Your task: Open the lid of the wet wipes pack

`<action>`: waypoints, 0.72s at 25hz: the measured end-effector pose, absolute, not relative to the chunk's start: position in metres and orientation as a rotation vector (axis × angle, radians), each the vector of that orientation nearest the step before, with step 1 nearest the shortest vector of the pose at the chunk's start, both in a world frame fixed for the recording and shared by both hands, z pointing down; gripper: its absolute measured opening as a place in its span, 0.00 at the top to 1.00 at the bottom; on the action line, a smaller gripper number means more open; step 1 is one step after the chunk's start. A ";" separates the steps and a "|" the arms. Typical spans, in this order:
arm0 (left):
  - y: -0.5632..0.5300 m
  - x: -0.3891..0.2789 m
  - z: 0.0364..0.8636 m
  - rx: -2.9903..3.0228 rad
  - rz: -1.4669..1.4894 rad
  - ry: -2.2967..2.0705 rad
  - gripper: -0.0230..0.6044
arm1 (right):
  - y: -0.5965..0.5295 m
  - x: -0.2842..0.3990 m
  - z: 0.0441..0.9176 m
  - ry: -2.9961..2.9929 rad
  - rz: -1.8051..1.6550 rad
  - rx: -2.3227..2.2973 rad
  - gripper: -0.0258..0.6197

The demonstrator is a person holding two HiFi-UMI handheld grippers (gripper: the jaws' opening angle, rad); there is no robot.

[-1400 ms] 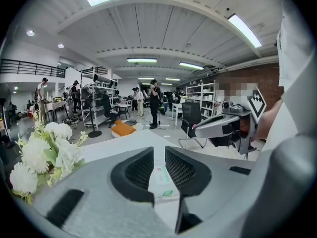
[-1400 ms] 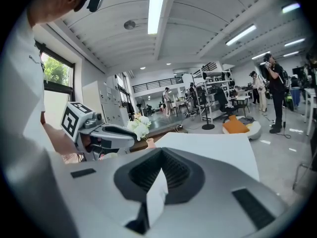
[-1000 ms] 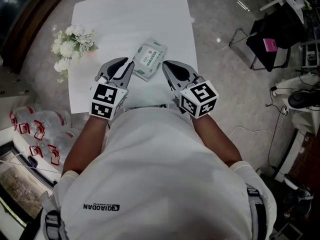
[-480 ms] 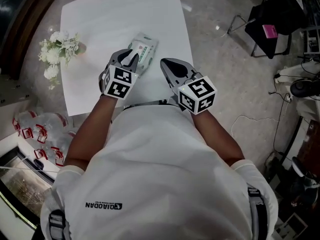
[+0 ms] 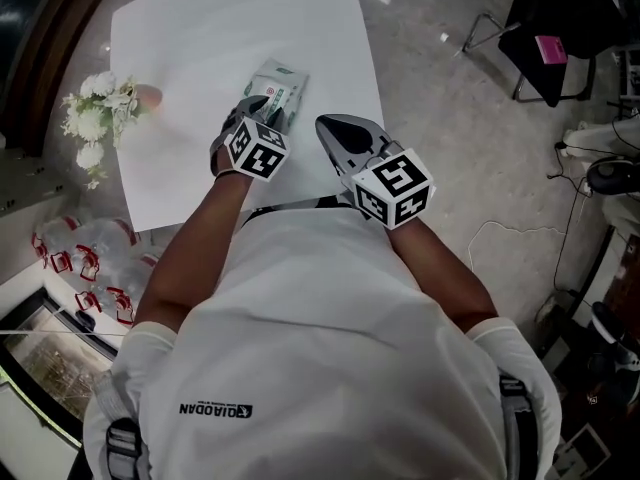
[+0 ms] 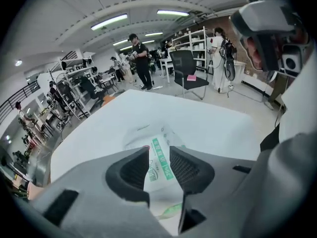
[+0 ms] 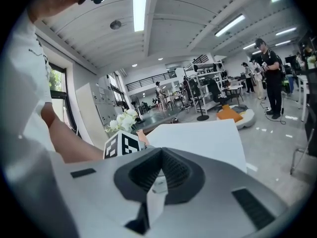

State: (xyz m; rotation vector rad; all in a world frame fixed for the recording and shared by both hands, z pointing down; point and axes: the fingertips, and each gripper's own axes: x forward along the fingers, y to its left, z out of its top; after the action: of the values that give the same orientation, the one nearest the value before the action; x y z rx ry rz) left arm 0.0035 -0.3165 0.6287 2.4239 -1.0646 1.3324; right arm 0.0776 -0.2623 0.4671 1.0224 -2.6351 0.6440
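The wet wipes pack (image 5: 272,83), white with green print, lies flat on the white table (image 5: 200,28) with its lid down. My left gripper (image 5: 270,110) points steeply down over the near end of the pack. In the left gripper view its jaws (image 6: 157,149) are opening, and the pack (image 6: 151,135) shows through the gap below them; the pads do not press on it. My right gripper (image 5: 322,124) hangs to the right of the pack, over the table's near right part, apart from the pack. Its tips (image 7: 159,155) meet with nothing between them.
White flowers in a vase (image 5: 95,118) stand at the table's left edge. Wrapped bottles (image 5: 80,258) lie on the floor at the left. A black chair (image 5: 560,28) stands at the far right. Several people stand beyond the table (image 6: 141,58).
My left gripper has gone forward and down from the table's near edge onto the pack, tilting more steeply, and its jaws have widened. The right gripper has shifted only slightly.
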 end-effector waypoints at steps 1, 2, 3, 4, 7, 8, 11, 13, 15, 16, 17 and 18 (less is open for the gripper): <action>-0.317 0.004 0.633 2.412 1.345 -1.066 0.74 | -0.263 0.079 0.468 -2.636 0.645 1.015 0.95; -0.318 0.005 0.636 2.404 1.352 -1.068 0.74 | -0.264 0.080 0.470 -2.636 0.648 1.007 0.95; -0.320 0.006 0.638 2.397 1.355 -1.071 0.73 | -0.265 0.082 0.472 -2.636 0.652 0.998 0.95; -0.321 0.007 0.640 2.392 1.358 -1.073 0.73 | -0.266 0.084 0.473 -2.635 0.656 0.990 0.95; -0.322 0.013 0.645 2.373 1.360 -1.075 0.73 | -0.269 0.089 0.478 -2.631 0.668 0.972 0.95; -0.321 0.015 0.646 2.367 1.362 -1.075 0.72 | -0.270 0.090 0.479 -2.631 0.672 0.967 0.95; -0.321 0.018 0.651 2.344 1.381 -1.087 0.72 | -0.272 0.093 0.481 -2.634 0.679 0.946 0.95; -0.321 0.016 0.654 2.320 1.389 -1.102 0.71 | -0.274 0.094 0.482 -2.636 0.680 0.929 0.95; -0.322 0.014 0.657 2.296 1.394 -1.117 0.69 | -0.275 0.095 0.483 -2.639 0.679 0.914 0.95; -0.323 0.013 0.657 2.283 1.393 -1.127 0.67 | -0.275 0.096 0.483 -2.641 0.678 0.907 0.95; -0.324 0.011 0.658 2.266 1.387 -1.138 0.66 | -0.276 0.096 0.483 -2.643 0.677 0.901 0.95; -0.325 0.009 0.658 2.245 1.373 -1.149 0.65 | -0.277 0.096 0.484 -2.645 0.677 0.895 0.95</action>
State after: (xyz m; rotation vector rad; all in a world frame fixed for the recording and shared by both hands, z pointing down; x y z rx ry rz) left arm 0.0095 -0.3251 0.6585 2.2451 -1.1494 1.3730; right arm 0.0960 -0.2769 0.4836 0.8955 -2.6449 0.6768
